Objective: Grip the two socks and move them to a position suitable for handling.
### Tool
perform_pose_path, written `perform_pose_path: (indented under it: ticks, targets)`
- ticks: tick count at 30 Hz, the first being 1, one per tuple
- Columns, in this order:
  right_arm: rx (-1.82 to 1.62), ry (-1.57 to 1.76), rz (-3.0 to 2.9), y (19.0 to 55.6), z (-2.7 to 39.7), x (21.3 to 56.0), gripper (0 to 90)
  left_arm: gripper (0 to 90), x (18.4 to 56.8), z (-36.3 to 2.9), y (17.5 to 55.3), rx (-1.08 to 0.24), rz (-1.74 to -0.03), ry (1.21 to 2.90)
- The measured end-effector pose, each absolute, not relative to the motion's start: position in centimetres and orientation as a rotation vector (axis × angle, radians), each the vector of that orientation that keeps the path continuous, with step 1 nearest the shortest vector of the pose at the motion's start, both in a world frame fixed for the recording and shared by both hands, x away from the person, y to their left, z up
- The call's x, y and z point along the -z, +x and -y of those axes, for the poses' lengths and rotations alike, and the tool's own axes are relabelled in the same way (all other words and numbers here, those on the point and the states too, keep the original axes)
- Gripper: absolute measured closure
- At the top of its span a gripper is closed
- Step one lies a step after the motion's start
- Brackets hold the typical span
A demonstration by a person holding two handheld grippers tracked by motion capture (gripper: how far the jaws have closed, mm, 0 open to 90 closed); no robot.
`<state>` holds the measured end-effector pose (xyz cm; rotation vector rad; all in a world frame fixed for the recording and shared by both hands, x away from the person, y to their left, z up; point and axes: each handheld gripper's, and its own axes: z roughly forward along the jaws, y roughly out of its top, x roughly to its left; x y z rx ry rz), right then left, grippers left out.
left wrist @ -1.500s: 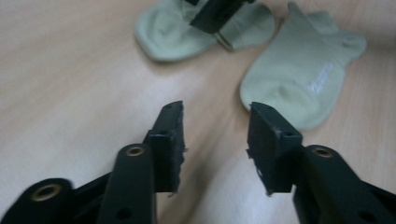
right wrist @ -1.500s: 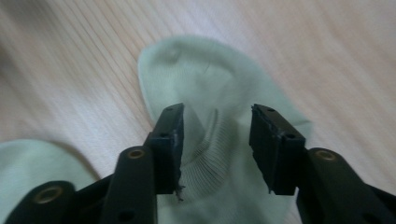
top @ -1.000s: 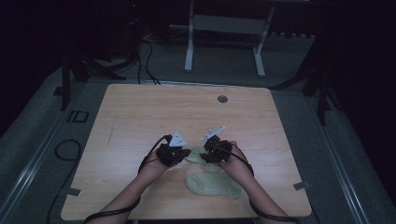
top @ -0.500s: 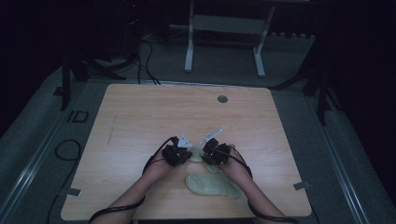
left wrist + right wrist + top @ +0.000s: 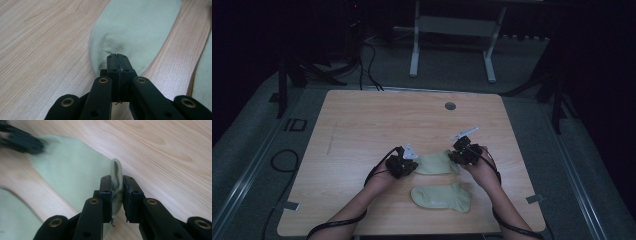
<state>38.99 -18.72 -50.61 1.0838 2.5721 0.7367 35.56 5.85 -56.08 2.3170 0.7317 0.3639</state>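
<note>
Socks, two of them, pale green, lie on the wooden tabletop (image 5: 362, 125) near your edge. The far sock (image 5: 437, 163) is stretched flat between your hands; the near sock (image 5: 442, 196) lies loose just in front of it, apart from both hands.

Your left tongs (image 5: 117, 58) are closed tight on the rounded toe end of the far sock (image 5: 135, 30), with only a thin pinch of fabric between the jaws and a small pucker beside them. Your right tongs (image 5: 117, 188) are clamped on the ribbed cuff of that sock (image 5: 75, 175), which stands up as a folded ridge between the jaws.

Treat this as very light, limp cloth with some stretch: it will sag wherever you do not hold it, and it should slide easily on the smooth wood. The cuff looks like the safer hold, being thick and ribbed. The toe grip is shallow, so a hard pull may slip it free; a deeper bite there would likely serve better. For the near sock, the cuff and toe ends are likewise the places to take.
</note>
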Motion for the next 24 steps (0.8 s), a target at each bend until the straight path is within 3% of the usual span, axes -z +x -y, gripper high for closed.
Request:
perform_pose_path:
  ticks: [8, 15, 24]
  targets:
    - [-0.689, 1.216, -2.536, 40.6, 21.4, 51.9, 65.4, 89.1, 56.0, -5.9, 35.6, -0.356, -0.726, 2.323]
    - [-0.771, 1.178, -2.535, 39.6, 21.2, 51.5, 86.1, 89.1, 56.1, -5.9, 35.6, -0.355, -0.733, 2.315]
    - [-0.67, 1.133, -2.585, 39.9, 19.6, 53.9, 88.0, 89.0, 56.0, -5.8, 36.0, -0.352, -0.753, 2.311]
